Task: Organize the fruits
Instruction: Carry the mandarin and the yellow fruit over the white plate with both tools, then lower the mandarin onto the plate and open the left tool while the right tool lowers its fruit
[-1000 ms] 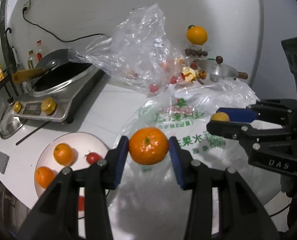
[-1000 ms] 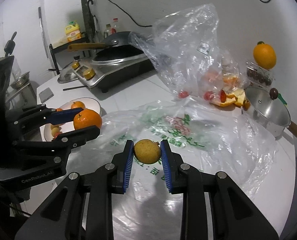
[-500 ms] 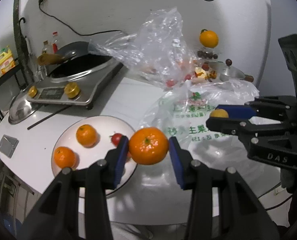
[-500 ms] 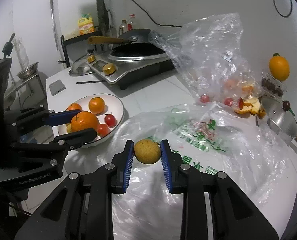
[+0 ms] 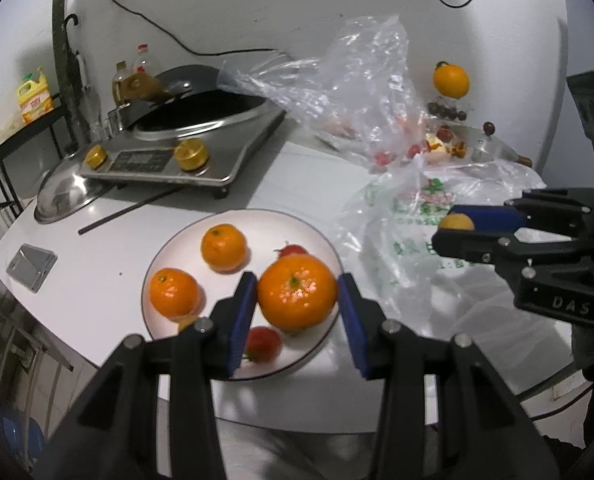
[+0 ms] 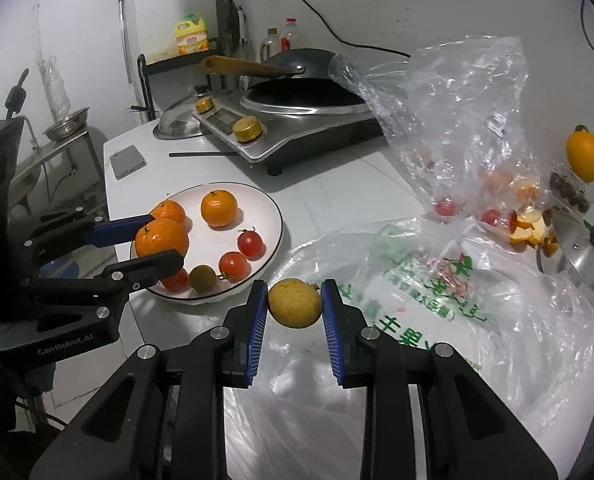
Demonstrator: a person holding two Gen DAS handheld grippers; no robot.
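Note:
My left gripper [image 5: 297, 300] is shut on an orange tangerine [image 5: 297, 296] and holds it above the white plate [image 5: 177, 248]. The plate holds two tangerines [image 5: 223, 248], small red tomatoes [image 6: 251, 242] and a small yellow-green fruit [image 6: 203, 277]. My right gripper [image 6: 295, 308] is shut on a small yellow fruit [image 6: 295, 307], held over the edge of the printed plastic bag [image 6: 417, 300], right of the plate [image 6: 271, 208]. The left gripper and its tangerine also show in the right wrist view [image 6: 161, 240].
An induction cooker with a wok [image 5: 201, 128] stands at the back left, a steel lid [image 5: 63, 200] and a phone [image 5: 31, 266] nearby. A clear bag with tomatoes [image 5: 361, 92], peels, a lidded pot [image 6: 589, 256] and an orange fruit [image 5: 451, 80] are at the back right.
Both grippers have moved left with their fruits. The left gripper's tangerine now hangs over the plate; earlier it was over the printed bag.

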